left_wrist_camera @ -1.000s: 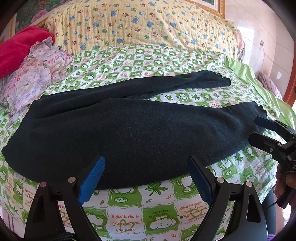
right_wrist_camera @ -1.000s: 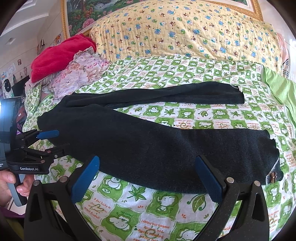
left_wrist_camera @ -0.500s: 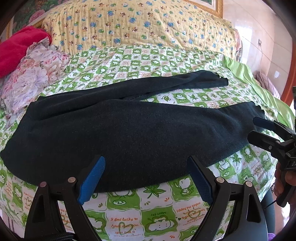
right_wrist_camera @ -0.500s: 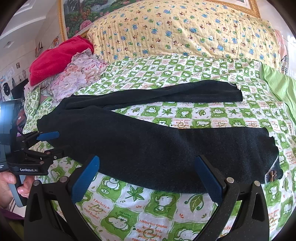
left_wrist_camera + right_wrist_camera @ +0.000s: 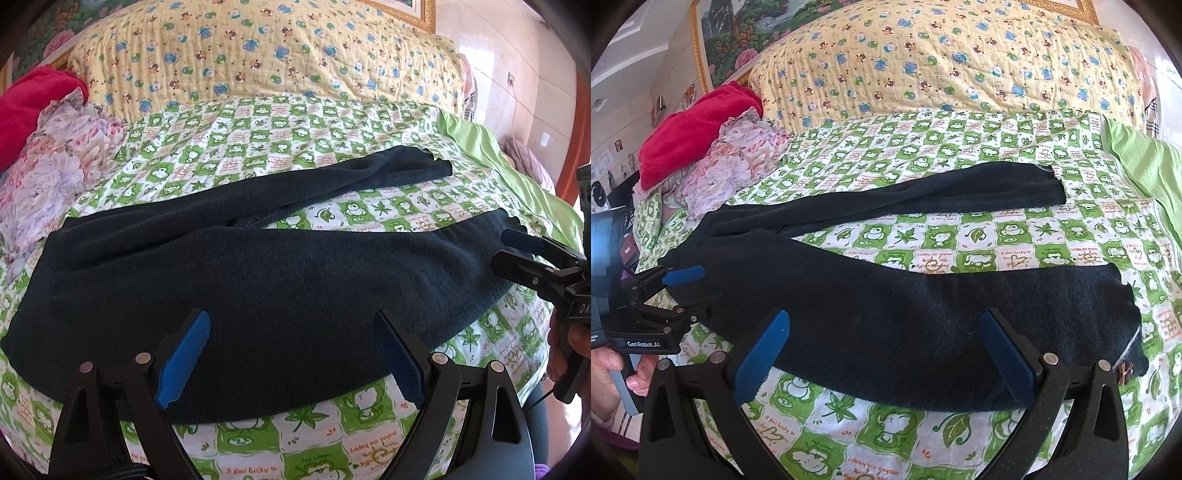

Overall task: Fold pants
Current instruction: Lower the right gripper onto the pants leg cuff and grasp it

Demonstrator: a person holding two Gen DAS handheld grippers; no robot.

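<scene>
Dark blue-black pants [image 5: 280, 288] lie spread on the green-and-white checked bedsheet [image 5: 295, 122], waist at the left, two legs splayed to the right. The far leg [image 5: 923, 195] is narrow; the near leg [image 5: 960, 325] is wide. My left gripper [image 5: 291, 354] is open, its blue pads over the near edge of the pants near the waist. My right gripper [image 5: 886, 354] is open over the near leg's lower edge. It also shows in the left wrist view [image 5: 511, 247] by the near leg's cuff. The left gripper shows in the right wrist view [image 5: 690, 291] at the waist.
A yellow printed quilt [image 5: 942, 62] lies across the head of the bed. A red cloth [image 5: 690, 129] and a floral cloth [image 5: 735, 162] are piled at the far left. A plain green sheet [image 5: 1145, 162] lies at the right edge. A small brown ornament [image 5: 1124, 371] sits at the near cuff.
Both grippers have moved slightly forward and lower over the near edge of the pants. Both stay open. The pants have not moved.
</scene>
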